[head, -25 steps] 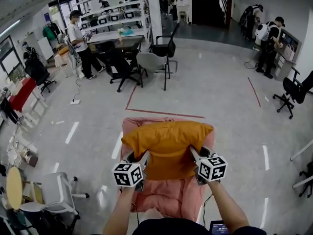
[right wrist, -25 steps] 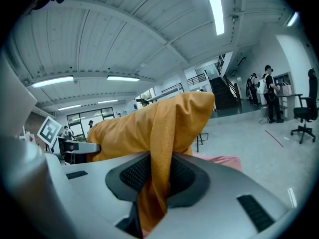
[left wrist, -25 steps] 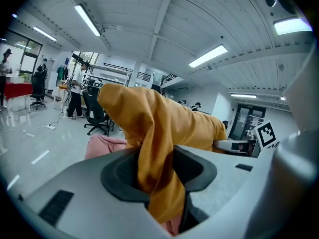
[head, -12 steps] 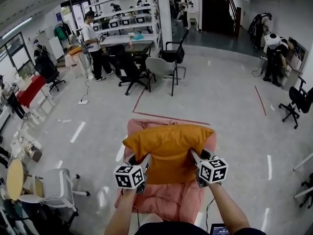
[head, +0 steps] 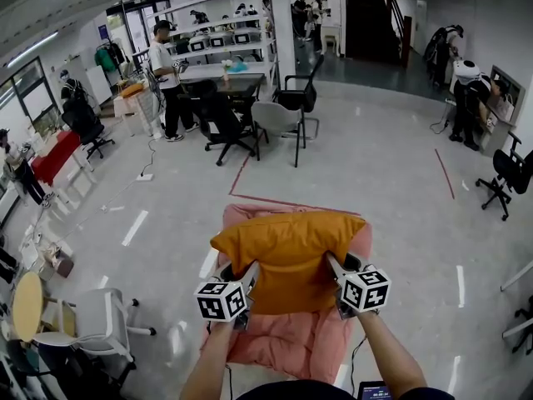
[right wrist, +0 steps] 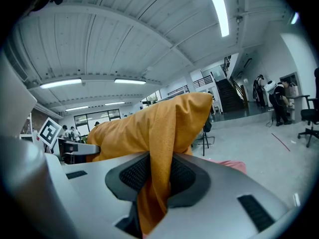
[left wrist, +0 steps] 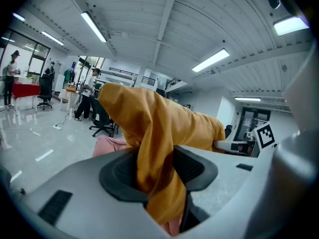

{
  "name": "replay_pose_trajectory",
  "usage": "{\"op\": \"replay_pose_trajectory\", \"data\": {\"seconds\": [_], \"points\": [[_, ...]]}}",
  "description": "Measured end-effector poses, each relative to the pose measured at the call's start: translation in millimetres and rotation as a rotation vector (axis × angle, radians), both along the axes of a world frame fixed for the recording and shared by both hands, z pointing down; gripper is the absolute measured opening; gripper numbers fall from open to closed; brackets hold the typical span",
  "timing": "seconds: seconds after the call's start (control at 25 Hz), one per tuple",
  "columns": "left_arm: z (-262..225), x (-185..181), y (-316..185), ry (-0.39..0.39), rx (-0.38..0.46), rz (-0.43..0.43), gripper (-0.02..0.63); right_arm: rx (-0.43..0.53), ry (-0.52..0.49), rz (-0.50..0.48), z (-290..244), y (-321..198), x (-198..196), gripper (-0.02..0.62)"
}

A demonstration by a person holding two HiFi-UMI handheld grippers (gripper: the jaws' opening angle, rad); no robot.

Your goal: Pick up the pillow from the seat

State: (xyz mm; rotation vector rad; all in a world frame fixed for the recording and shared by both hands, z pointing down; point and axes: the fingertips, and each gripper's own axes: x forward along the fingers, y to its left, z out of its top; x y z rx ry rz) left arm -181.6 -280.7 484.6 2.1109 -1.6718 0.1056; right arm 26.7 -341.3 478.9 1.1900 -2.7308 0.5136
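A: Logged: pillow [head: 287,257] is orange cloth, matt, fine weave. Seat [head: 283,344] is pink cloth, matt, creased.

B: Added: right hand-held gripper [right wrist: 158,176] shell is smooth grey matt plastic; pads [right wrist: 133,173] black, fine-gridded. Floor [head: 375,173] glossy, reflective.

Your mustard-orange fabric pillow [head: 287,252] was one plain colour over the salmon-pink cushioned seat [head: 283,344]. Your left gripper [head: 247,272] and right gripper [head: 331,263] were pale grey with black ribbed pads [left wrist: 192,164], each bearing a white cube [head: 220,299] with black square markers. Red tape lines [head: 275,200] crossed the glossy grey floor [head: 375,165].
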Motion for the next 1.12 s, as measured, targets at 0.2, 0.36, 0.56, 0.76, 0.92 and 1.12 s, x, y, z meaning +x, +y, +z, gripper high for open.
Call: {"op": "replay_pose_trajectory", "data": {"seconds": [0.2,0.36,0.56,0.76,0.92,1.12], "points": [[-5.6,-11.3,17.8,0.006,0.009,0.012,0.183,0.014,0.003,0.003,-7.9,22.4,-10.2,0.103],[-10.6,-20.1,34.0,0.005,0.024,0.02,0.183,0.022,0.004,0.009,-12.5,39.4,-18.5,0.103],[-16.3,-32.4,56.8,0.003,0.037,0.028,0.183,0.03,0.003,0.022,-18.6,64.0,-29.7,0.103],[-23.1,-43.8,80.9,0.005,0.054,0.035,0.183,0.041,0.002,0.034,-25.8,89.9,-40.9,0.103],[-26.3,-54.2,100.7,0.007,0.062,0.039,0.183,0.047,0.004,0.043,-30.3,111.6,-51.3,0.103],[-29.7,-62.2,120.7,0.011,0.075,0.049,0.183,0.057,0.003,0.054,-34.5,134.3,-59.4,0.103]]}}
